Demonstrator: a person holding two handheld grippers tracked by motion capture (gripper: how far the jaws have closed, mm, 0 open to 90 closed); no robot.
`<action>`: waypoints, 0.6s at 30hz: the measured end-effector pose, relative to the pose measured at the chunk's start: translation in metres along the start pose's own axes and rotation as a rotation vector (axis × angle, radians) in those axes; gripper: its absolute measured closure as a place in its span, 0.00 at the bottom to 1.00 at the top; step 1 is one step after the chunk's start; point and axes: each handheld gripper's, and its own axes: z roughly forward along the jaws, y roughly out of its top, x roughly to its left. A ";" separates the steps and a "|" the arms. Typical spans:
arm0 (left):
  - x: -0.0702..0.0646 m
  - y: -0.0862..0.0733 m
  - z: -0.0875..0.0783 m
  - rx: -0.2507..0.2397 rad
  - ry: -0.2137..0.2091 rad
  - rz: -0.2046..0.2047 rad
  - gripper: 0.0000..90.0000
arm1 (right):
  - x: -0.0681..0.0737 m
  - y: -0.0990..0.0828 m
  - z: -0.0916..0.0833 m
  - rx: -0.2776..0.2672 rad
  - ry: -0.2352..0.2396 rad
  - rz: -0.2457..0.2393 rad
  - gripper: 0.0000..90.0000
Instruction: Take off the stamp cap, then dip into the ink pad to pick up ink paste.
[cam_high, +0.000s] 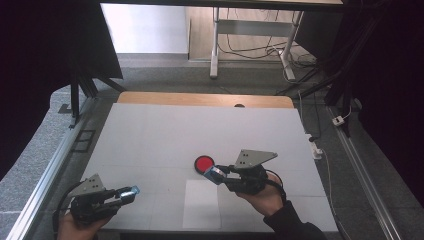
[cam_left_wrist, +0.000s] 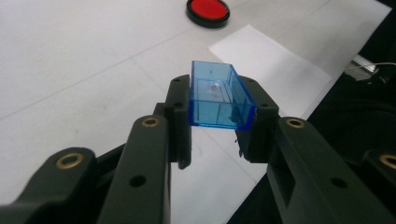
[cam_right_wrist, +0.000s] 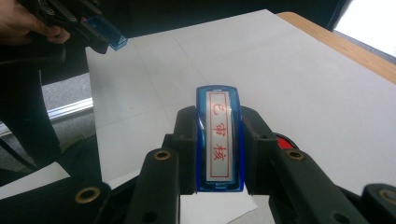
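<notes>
A: What does the left gripper (cam_left_wrist: 219, 135) hold?
B: Its jaws clamp a clear blue cap (cam_left_wrist: 218, 95), open side up, near the table's (cam_high: 150, 135) front left corner.
A: And the right gripper (cam_right_wrist: 218, 149)?
B: Its jaws grip a blue stamp (cam_right_wrist: 219, 135) with red characters, beside the red ink pad (cam_high: 204, 163), above a white sheet (cam_high: 201, 205)

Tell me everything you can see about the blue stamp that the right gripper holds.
The stamp is a long, narrow block of clear blue plastic with rounded ends. Its upturned face carries a white strip with three red characters inside a red frame. The right gripper is shut on it, the black pads pressing its two long sides. It hangs above the white table, touching nothing else, beside the red ink pad.
</notes>
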 end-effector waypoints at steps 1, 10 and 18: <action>0.000 -0.001 0.000 0.004 0.007 -0.002 0.75 | 0.000 -0.001 0.000 0.005 -0.005 0.002 0.79; -0.001 -0.004 0.001 0.035 0.020 0.009 0.75 | -0.003 -0.004 0.002 0.009 -0.010 0.012 0.79; 0.000 -0.004 0.003 0.043 0.019 0.007 0.75 | -0.005 -0.004 0.002 0.010 -0.014 0.017 0.79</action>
